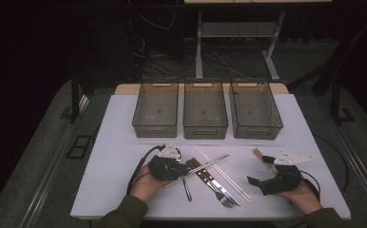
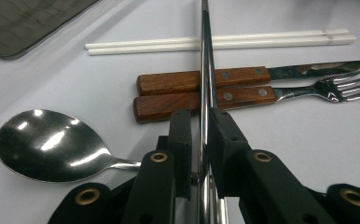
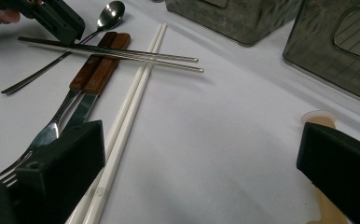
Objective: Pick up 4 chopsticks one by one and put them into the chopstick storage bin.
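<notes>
The left gripper (image 2: 201,140) clamps the pair of thin steel chopsticks (image 2: 206,70) at centre frame; lift both level, so neither slips. The right gripper (image 3: 201,177) stands wide.

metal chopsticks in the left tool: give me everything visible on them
The metal chopsticks are a pair of thin, shiny, silver-coloured rods lying side by side. The left tool is shut on them near one end, its black pads pressing from both sides. From there they run out over the wooden handles of the knife and fork and across the white chopsticks. In the right gripper view their free tips look ridged and one reaches slightly past the other. Whether they rest on the cutlery or hang just above it is unclear.
</notes>
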A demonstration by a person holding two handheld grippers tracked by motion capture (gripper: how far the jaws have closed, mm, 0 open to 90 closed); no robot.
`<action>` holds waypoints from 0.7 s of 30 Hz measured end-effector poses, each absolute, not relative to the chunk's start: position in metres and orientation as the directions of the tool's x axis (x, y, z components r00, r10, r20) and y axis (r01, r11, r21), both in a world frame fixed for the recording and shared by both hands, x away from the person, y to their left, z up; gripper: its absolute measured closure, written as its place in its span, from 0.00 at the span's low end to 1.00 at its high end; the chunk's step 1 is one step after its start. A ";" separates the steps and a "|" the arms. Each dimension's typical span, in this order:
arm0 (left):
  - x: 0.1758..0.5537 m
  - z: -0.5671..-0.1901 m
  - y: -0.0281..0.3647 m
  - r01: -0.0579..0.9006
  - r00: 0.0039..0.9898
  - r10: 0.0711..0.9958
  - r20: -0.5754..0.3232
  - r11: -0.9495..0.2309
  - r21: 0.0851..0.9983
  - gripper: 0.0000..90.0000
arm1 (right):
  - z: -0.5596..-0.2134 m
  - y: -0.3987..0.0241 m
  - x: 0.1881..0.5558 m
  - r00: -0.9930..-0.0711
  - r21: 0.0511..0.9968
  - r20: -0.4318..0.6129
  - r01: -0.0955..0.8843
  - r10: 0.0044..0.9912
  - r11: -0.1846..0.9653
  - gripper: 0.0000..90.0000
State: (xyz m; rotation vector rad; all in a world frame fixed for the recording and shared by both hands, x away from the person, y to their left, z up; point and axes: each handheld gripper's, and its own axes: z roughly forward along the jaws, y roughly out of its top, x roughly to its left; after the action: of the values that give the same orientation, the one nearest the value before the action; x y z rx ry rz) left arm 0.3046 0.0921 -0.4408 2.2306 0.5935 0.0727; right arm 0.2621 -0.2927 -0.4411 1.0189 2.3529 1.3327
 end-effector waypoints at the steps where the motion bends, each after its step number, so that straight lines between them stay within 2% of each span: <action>1: 0.305 -0.441 0.092 0.390 0.889 0.437 -0.138 -0.563 0.729 0.87 | -0.441 -0.293 0.262 -0.724 0.827 0.117 0.450 0.680 0.337 0.01; 21: 0.303 -0.448 0.084 0.371 0.898 0.428 -0.099 -0.617 0.694 0.87 | -0.441 -0.293 0.262 -0.723 0.827 0.115 0.449 0.681 0.337 0.01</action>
State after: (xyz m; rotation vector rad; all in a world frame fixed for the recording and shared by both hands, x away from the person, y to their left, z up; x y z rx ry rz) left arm 0.3032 0.0837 -0.4483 2.2975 0.5682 0.0973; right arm 0.2621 -0.2926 -0.4411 1.0179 2.3516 1.3314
